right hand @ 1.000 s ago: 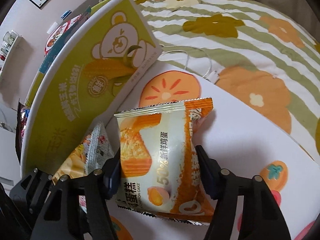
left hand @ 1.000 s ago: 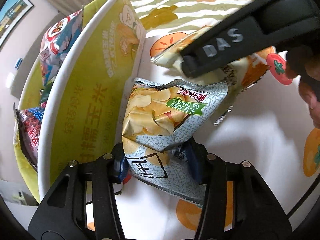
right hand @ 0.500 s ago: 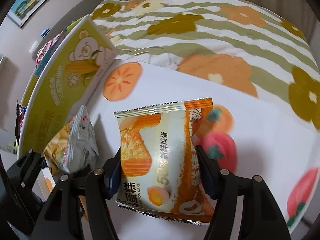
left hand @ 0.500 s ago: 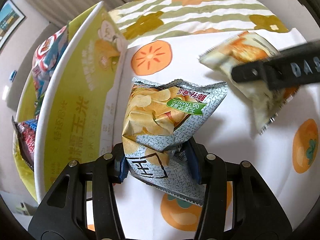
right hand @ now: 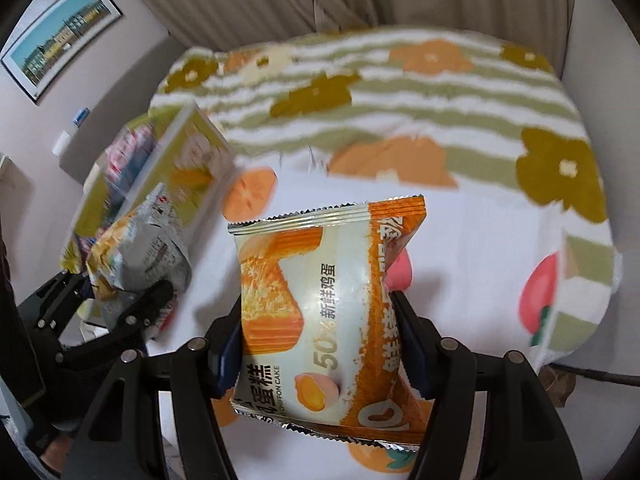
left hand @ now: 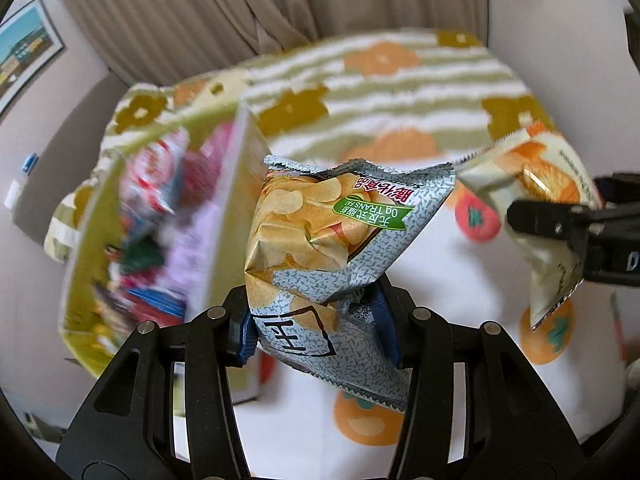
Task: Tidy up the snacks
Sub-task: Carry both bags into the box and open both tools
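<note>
My left gripper point(left hand: 316, 320) pinches chip bag point(left hand: 336, 236), right gripper point(right hand: 320, 344) clamps chiffon cake pack point(right hand: 328, 300); carry both w/ steady squeeze over yellow-green box point(left hand: 224, 216) rim, drop inside separately.

My left claw point(left hand: 316, 320): black plastic frame, silver screws, blue pads.
My right claw point(right hand: 320, 348): same black frame, silver screws, blue pads.
</note>
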The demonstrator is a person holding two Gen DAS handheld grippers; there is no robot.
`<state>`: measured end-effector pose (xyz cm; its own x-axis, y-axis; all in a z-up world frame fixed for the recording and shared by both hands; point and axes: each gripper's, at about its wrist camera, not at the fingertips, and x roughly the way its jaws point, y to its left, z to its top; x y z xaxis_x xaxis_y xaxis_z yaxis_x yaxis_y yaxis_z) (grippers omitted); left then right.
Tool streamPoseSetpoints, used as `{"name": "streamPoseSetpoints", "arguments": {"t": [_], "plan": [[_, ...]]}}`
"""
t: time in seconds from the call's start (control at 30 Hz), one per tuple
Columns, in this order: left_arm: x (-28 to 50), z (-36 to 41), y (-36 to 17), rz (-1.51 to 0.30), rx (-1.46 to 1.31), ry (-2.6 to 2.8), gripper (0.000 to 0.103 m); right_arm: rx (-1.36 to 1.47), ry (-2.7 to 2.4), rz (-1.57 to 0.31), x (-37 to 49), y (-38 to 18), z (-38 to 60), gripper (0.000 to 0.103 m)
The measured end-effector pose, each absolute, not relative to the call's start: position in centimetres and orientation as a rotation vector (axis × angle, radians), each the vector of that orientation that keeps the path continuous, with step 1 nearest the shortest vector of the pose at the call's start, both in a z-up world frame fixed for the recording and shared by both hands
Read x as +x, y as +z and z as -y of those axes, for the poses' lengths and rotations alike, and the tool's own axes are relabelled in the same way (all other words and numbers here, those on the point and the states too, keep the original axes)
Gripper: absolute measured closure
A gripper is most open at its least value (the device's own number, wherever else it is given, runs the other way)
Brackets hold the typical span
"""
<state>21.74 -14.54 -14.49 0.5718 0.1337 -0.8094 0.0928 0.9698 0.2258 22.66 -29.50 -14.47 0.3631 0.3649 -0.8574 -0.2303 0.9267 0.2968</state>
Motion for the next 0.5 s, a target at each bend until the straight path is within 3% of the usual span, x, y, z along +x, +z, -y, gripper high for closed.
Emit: {"name": "streamPoseSetpoints", "arguments": {"t": [0.27, 0.5], "plan": [[21.7, 6.7, -6.3, -0.834, 0.229, 0.021, 0.059, 0.140, 0.397, -0.997, 22.1, -6.8, 24.3, 0.042], [23.2, -2.6, -5.3, -0.830, 0.252, 0.024, 0.059, 0.172, 0.422, -0.940, 23.1, -4.5, 15.3, 0.042]]}}
